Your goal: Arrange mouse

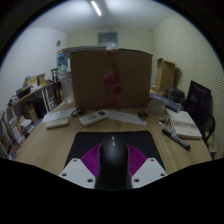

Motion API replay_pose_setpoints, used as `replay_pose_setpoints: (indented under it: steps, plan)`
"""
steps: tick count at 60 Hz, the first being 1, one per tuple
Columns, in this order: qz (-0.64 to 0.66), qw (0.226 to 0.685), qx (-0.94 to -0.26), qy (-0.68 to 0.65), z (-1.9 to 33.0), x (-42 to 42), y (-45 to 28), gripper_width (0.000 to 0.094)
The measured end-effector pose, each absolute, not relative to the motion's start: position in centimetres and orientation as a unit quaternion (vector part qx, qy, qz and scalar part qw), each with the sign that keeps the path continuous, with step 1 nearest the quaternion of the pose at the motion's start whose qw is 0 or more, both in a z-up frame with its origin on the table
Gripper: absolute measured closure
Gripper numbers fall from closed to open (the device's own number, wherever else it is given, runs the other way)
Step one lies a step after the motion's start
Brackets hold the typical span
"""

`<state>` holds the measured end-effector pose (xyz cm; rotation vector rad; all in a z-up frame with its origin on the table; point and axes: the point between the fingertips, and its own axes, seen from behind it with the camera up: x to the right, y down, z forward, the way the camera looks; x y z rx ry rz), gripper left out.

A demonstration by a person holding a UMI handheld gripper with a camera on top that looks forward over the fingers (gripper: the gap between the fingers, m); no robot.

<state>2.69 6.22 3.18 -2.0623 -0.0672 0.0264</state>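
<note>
A wooden desk is seen, backed by a large cardboard box. A black mouse pad is laid on the desk just ahead of the gripper. A black mouse is held between the purple pads, both fingers being pressed against its sides above the mouse pad's near edge.

Handheld tongs with two pale fingers
Each finger is whitish-grey and blocky, with a magenta, ribbed pad on its inner face.
</note>
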Motion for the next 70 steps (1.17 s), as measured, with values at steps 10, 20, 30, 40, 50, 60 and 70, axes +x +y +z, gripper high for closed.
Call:
replay_pose_setpoints:
  steps: [10, 20, 30, 40, 50, 60, 70]
  plan:
    - [-0.02, 0.465, -0.885, -0.028, -0.1, 3.4, 5.6, 0.055]
    - [-0.032, 0.473, -0.88, -0.026, -0.3, 3.4, 5.7, 0.0444]
    - [-0.02, 0.467, -0.884, -0.009, -0.2, 4.3, 5.4, 0.0145]
    - [0.02, 0.467, -0.883, -0.031, 0.3, 4.0, 2.9, 0.0088]
    - [0.047, 0.494, -0.866, -0.051, 3.1, 5.3, -3.2, 0.0087]
    - [0.075, 0.53, -0.844, -0.045, 4.9, 8.7, -10.8, 0.0087]
    - [0.078, 0.554, -0.829, -0.014, 5.1, 14.5, -17.0, 0.0092]
